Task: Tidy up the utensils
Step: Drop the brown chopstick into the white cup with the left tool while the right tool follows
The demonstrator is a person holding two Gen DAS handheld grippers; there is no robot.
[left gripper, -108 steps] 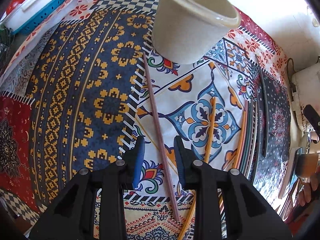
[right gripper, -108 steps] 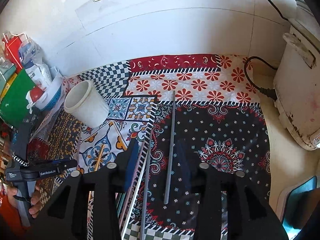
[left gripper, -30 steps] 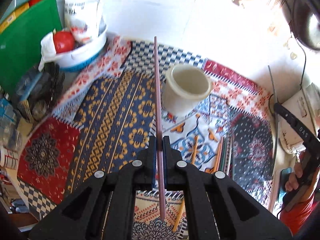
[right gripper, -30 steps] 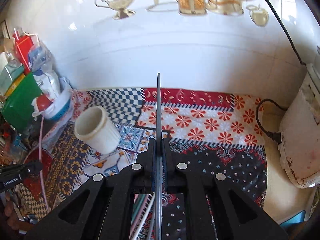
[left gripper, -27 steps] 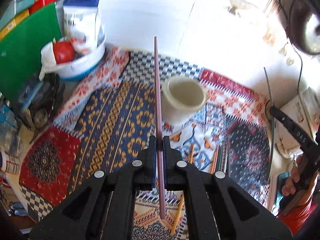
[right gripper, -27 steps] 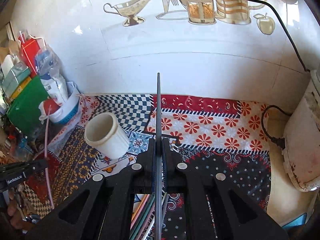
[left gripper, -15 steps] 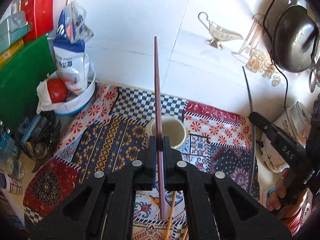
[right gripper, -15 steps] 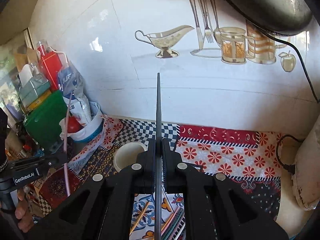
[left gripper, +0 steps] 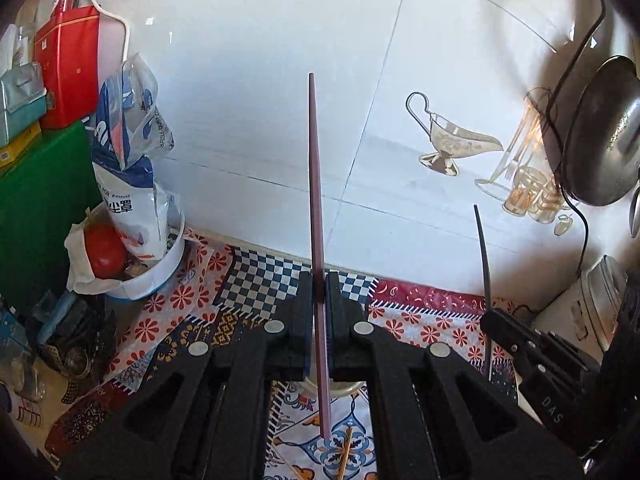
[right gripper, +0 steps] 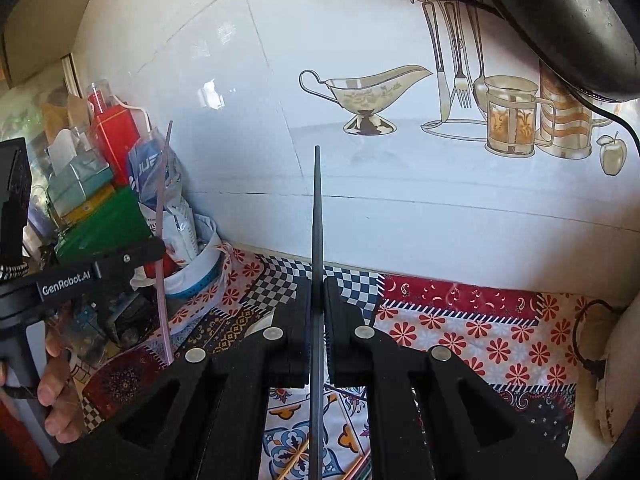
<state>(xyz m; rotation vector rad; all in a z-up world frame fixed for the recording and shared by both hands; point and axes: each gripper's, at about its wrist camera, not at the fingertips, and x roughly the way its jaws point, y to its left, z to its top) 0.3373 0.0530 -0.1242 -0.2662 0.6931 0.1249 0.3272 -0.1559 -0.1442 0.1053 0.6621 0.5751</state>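
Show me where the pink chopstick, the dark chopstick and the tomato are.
pink chopstick (left gripper: 315, 184), left wrist view, on its shaft above the jaws.
dark chopstick (right gripper: 317, 208), right wrist view, on its shaft above the jaws.
tomato (left gripper: 105, 251), left wrist view, on its red skin.

White lettering "GenRobot.AI" runs along the left gripper body. "DAS" is embossed on the right gripper body. A blue-and-white bag reads "FOR FOOD" above two Chinese characters.
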